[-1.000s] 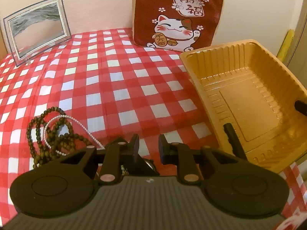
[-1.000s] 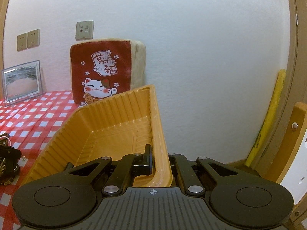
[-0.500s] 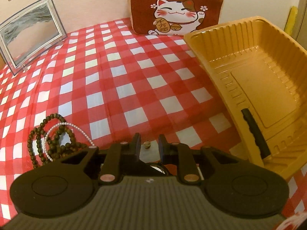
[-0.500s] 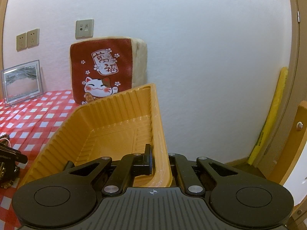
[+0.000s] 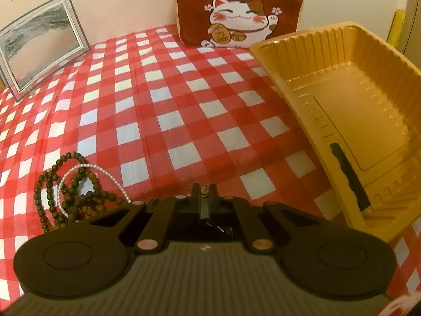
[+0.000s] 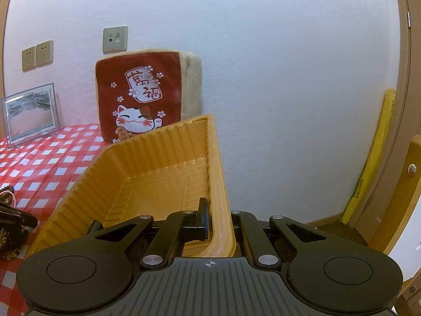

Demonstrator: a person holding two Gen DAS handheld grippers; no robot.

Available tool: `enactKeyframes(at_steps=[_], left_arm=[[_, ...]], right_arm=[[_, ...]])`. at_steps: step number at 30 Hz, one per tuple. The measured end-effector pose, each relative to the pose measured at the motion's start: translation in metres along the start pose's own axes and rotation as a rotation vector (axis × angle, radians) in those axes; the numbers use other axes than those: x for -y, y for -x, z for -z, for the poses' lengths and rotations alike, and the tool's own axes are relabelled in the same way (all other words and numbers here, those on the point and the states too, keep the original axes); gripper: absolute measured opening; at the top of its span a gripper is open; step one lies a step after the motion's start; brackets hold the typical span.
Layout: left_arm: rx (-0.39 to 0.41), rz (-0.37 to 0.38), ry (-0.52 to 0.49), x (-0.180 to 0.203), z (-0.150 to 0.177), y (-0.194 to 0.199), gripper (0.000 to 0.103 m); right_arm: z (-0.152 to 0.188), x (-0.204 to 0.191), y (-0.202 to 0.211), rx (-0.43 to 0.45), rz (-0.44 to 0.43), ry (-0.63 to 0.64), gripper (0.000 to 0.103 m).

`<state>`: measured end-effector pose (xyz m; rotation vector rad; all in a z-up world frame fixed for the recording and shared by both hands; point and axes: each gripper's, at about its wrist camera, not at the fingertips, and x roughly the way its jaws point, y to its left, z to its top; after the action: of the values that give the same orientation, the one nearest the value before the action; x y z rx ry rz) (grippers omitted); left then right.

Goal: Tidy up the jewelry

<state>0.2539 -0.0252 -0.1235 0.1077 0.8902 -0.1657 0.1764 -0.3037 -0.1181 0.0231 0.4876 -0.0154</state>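
The left gripper [image 5: 204, 192] hides most of whatever small thing sits between its pads; only a tiny glint shows, too small to name. The beads [image 5: 71, 184] run under its body. The cushion [image 5: 236, 8] and tray [image 5: 342, 84] are cut off by the picture's edges.

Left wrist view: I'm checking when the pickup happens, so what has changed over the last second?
The left hand-held gripper has just closed its jaws on a small metal piece, too small to identify. The dark bead strand, the pearl strand and the orange tray stay put, the tray's wall still clamped by the right hand-held gripper.
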Motion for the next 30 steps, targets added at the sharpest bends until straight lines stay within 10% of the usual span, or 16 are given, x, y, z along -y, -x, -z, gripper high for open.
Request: enactKeyframes(at_steps=[15,30], left_arm=[[0.13,0.189,0.056,0.03,-0.009,0.07,0.005],[0.059,0.365,0.037,0.101,0.002,0.061,0.005]], right_arm=[[0.001,-0.003,0.006,0.005,-0.012,0.008,0.004],[0.0,0.0,0.018,0.006,-0.025,0.015,0.004]])
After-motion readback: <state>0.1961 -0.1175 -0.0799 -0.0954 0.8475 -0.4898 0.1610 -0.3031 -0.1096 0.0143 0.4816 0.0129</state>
